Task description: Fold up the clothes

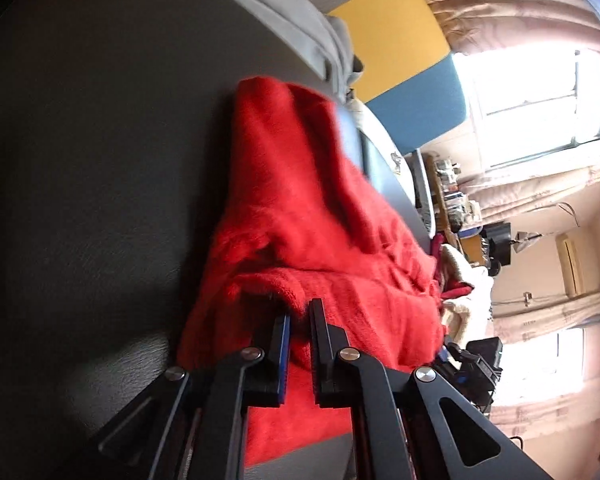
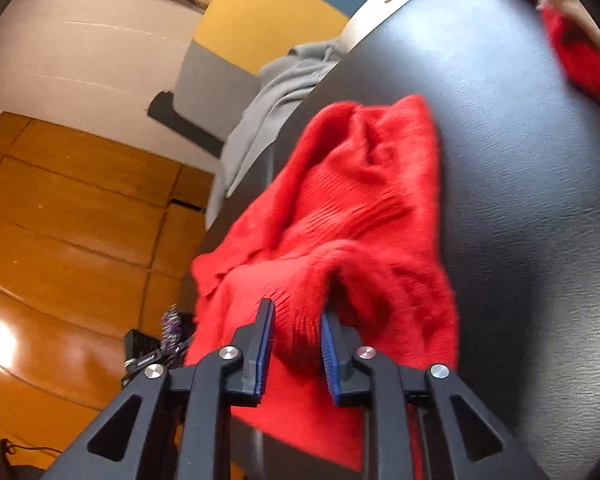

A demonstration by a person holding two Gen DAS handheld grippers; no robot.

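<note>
A fuzzy red sweater lies bunched on the dark table. My left gripper is closed on a thick fold of its edge, fabric filling the narrow gap between the jaws. In the right wrist view the same red sweater lies near the table's edge, partly hanging over it. My right gripper is closed on a ribbed fold of it, cloth pinched between the blue pads.
A grey garment hangs over the table's far edge; it also shows in the right wrist view. More clothes, cream and dark red, lie further along the table. The wooden floor lies below the table edge.
</note>
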